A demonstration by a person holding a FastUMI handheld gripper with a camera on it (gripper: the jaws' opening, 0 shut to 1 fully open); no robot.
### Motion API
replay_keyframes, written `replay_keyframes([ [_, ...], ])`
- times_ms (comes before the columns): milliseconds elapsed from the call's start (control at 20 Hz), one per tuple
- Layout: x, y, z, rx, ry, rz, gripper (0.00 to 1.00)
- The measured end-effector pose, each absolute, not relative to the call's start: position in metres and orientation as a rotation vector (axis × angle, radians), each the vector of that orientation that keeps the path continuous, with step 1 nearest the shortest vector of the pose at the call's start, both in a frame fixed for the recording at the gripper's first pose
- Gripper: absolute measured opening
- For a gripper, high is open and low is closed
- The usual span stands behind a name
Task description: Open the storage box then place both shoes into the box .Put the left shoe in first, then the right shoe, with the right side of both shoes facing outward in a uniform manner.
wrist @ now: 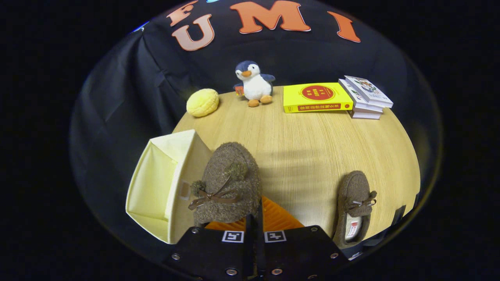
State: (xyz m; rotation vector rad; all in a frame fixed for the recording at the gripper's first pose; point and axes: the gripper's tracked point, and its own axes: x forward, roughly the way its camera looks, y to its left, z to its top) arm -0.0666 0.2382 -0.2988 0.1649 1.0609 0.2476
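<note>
My gripper [254, 219] is shut on the heel rim of a brown fuzzy shoe [228, 183] with a bow and pompoms. The shoe hangs toe forward just ahead of the fingers, above the table and partly in front of the storage box. That cream fabric storage box [156, 183] stands open to the left of the fingers at the table's near left corner, and its inside looks empty. A second brown shoe [353, 207] with a bow lies on the wooden table [312, 140] to the right of the fingers, toe pointing away.
Along the far edge of the table sit a yellow bun-shaped plush [202, 102], a penguin plush [254, 83], a yellow book [316, 97] and a small stack of books [365, 97]. Black cloth walls surround the table.
</note>
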Motion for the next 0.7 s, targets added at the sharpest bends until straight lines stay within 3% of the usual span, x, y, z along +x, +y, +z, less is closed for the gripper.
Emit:
replay_keyframes([
  [350,-0.057,0.314,-0.243,0.175,1.047,0.343,0.05],
  [700,-0.054,0.402,-0.253,0.175,1.089,0.388,0.05],
])
